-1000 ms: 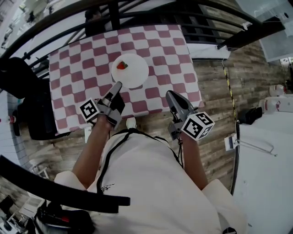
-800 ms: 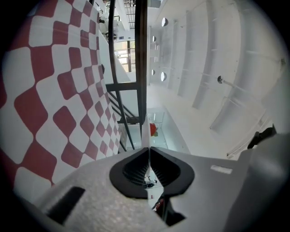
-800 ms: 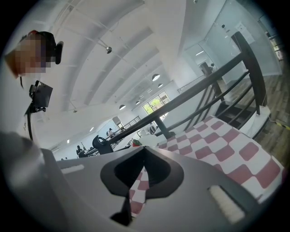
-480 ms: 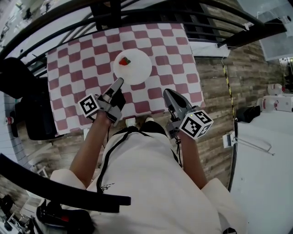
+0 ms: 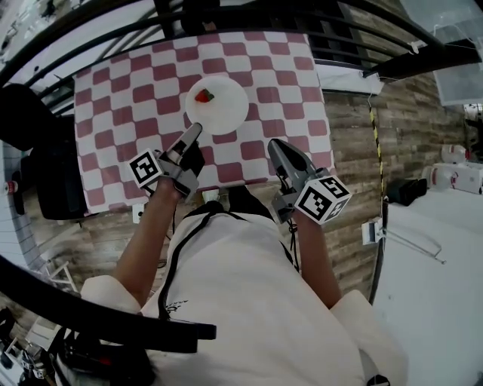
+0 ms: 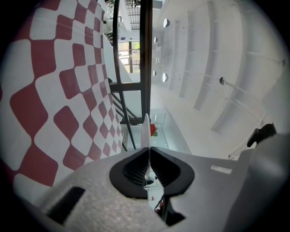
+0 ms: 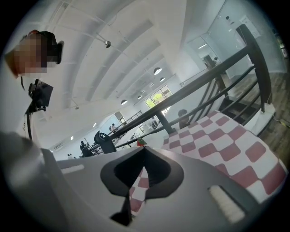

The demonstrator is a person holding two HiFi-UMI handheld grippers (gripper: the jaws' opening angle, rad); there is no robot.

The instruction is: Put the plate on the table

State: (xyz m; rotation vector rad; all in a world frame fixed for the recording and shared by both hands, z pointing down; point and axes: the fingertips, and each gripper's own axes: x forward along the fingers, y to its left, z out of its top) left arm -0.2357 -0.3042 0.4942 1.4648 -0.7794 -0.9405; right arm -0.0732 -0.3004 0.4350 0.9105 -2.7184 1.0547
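White plate (image 5: 223,113), red strawberry (image 5: 204,96) on it, over checked tablecloth (image 5: 279,75) | left gripper (image 5: 195,132) clamped on plate's near rim | right gripper (image 5: 273,147) jaws closed, empty, at table edge

I looked down on a floor of grey-brown wood planks (image 5: 351,158) around the table (image 5: 113,90), which wore a red-and-white checked cloth. A black metal railing (image 5: 249,16) ran along its far side. A black bulky object (image 5: 53,181) stood to the left, and a white surface (image 5: 445,301) filled the near right. 1 yellow-and-black strip (image 5: 375,143) crossed the planks on the right. Overhead I saw a white ceiling (image 7: 136,36) with round lamps (image 7: 157,71), and bright windows (image 7: 156,99) far off.
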